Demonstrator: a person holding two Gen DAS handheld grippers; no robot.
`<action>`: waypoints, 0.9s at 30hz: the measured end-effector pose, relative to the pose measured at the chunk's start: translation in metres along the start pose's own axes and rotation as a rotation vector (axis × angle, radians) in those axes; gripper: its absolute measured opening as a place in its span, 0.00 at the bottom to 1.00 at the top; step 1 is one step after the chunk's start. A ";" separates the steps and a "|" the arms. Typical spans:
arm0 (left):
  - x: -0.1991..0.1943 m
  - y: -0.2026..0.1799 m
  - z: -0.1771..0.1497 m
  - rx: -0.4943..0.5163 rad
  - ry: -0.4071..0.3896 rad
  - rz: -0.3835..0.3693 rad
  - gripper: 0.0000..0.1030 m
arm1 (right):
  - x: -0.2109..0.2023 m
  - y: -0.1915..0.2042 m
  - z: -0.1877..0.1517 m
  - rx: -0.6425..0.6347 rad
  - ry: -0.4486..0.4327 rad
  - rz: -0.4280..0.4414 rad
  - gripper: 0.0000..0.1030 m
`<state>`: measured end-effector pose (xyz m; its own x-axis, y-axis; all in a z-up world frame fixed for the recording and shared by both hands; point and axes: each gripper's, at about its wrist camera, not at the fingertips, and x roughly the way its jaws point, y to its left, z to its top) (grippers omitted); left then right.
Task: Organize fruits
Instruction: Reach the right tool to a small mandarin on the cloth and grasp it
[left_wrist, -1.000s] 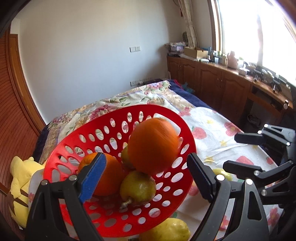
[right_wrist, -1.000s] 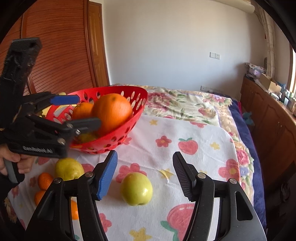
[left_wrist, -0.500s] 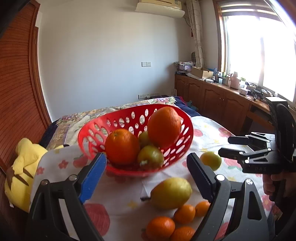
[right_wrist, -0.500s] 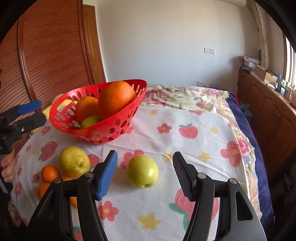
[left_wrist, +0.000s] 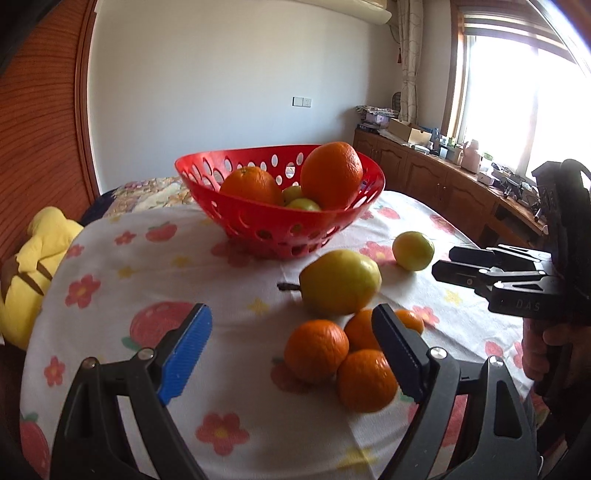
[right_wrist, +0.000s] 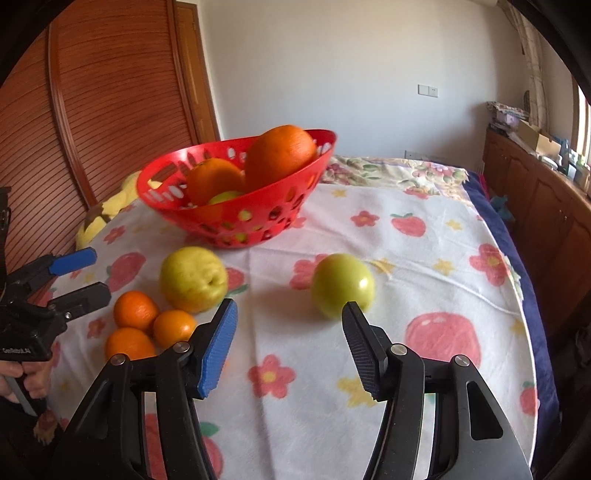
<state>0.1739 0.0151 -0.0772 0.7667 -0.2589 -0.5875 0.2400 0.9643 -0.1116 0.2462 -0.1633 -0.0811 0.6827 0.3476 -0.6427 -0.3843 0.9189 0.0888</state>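
Loose fruit lying on the flowered cloth (right_wrist: 424, 280), both tools hovering empty.

The green apple (right_wrist: 342, 290) is sitting just ahead of the right tool (right_wrist: 290, 345), whose jaws are closing with nothing between them. The small oranges (left_wrist: 334, 356) are clustering by the left tool (left_wrist: 291, 349), closing slightly yet still wide, the pear (left_wrist: 340, 282) just beyond. Farther ahead, the red basket (left_wrist: 258, 221) is holding more fruit.

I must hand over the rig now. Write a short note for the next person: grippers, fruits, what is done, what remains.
Left gripper: jaws closing, nothing between them, near the small oranges.
Right gripper: jaws closing, nothing held, close to the green apple.
Done: two big oranges and some green fruit sit in the red basket.
Left: pear, apple, small oranges lie on the cloth.
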 end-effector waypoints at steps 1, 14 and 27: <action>-0.002 -0.001 -0.004 -0.002 0.001 0.000 0.85 | 0.000 0.005 -0.003 -0.006 0.003 0.010 0.56; -0.012 -0.017 -0.031 0.035 -0.006 0.003 0.80 | 0.009 0.043 -0.025 -0.050 0.050 0.093 0.47; -0.007 -0.021 -0.032 0.053 0.005 0.010 0.81 | 0.030 0.052 -0.026 -0.093 0.106 0.089 0.45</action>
<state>0.1445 -0.0012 -0.0959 0.7660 -0.2486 -0.5928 0.2636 0.9626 -0.0630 0.2310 -0.1098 -0.1158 0.5758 0.4003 -0.7129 -0.4996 0.8625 0.0808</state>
